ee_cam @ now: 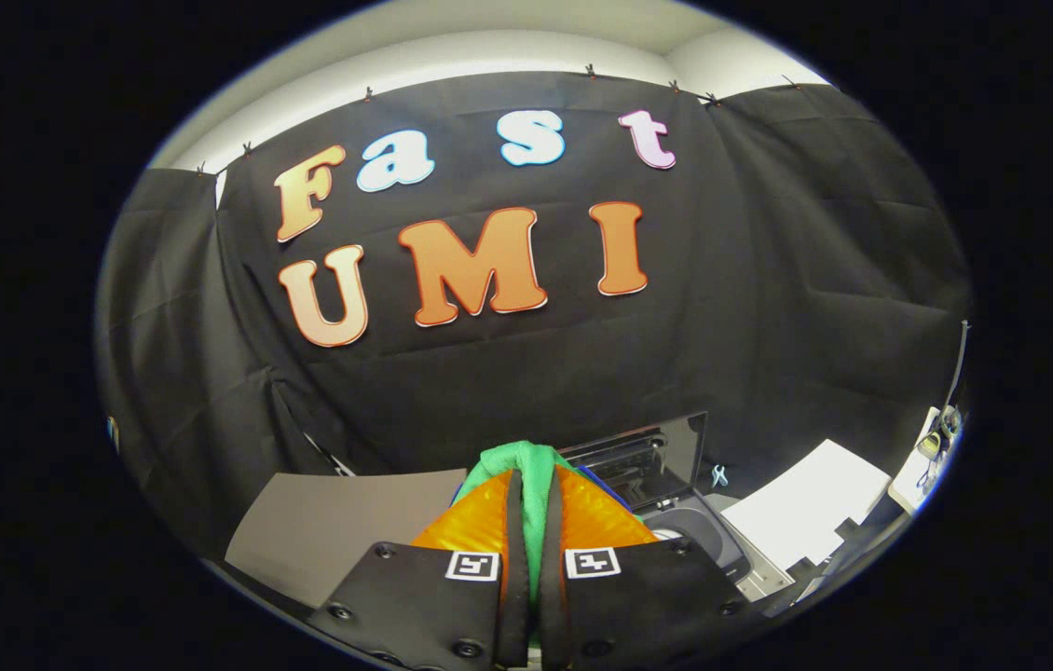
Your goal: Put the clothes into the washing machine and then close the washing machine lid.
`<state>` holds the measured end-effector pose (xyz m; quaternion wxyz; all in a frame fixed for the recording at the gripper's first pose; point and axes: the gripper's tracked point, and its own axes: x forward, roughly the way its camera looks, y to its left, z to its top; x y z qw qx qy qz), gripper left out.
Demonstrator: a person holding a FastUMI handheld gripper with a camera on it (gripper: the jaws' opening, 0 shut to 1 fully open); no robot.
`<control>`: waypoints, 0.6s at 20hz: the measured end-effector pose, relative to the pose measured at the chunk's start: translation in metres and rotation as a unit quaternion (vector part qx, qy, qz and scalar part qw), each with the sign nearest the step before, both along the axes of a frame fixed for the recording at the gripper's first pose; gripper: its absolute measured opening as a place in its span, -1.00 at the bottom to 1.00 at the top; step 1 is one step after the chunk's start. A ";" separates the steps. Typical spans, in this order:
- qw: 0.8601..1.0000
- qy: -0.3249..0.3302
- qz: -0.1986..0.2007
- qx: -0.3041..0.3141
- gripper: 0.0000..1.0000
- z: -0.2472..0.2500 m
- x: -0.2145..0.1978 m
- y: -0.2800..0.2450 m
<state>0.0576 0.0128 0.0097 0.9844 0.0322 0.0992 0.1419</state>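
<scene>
Gripper view shows the tongs [534,522] nearly closed, both fingers pinching a bright green cloth garment [526,466] lifted up. Right of the garment stands the grey top-loading washing machine [708,540], its dark glossy lid [652,461] raised. Loading and lid-closing seem left.

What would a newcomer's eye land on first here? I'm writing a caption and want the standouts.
First, the green cloth pinched between the two fingers of the gripper, bunching up just past their tips. Next, beyond the fingers and to one side, the washing machine with its dark lid raised upright, the tub open below it.
</scene>
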 end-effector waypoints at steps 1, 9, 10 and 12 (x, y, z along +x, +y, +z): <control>1.000 -0.001 -0.005 0.000 -0.75 0.002 0.008 -0.012; 1.000 0.011 -0.024 0.002 -0.75 -0.002 0.065 -0.089; 1.000 0.014 -0.024 0.003 -0.75 -0.005 0.072 -0.097; 1.000 0.022 -0.022 0.006 -0.75 -0.012 0.085 -0.108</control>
